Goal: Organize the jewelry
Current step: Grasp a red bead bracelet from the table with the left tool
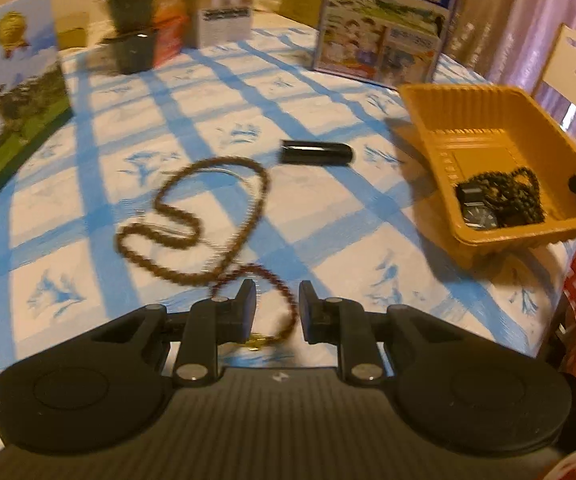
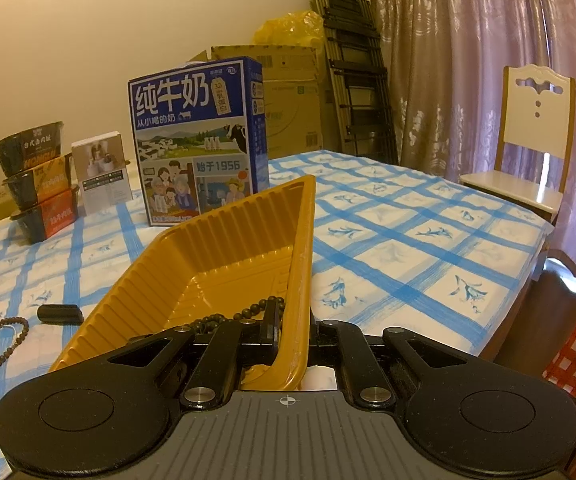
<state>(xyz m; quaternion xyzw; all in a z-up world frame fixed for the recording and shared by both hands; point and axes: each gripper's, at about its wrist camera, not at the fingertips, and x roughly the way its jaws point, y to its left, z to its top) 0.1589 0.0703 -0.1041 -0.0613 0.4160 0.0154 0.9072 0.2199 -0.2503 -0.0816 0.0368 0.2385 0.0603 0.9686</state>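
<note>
Clamping the yellow tray [image 2: 223, 264] wall in my right jaws, my left jaws hang apart over the bead necklace [image 1: 191, 216].

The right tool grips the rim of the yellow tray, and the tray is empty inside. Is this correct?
Not quite. The right tool does grip the rim of the yellow tray, but the tray is not empty: the left wrist view shows a dark bead necklace and a watch lying in it.
</note>
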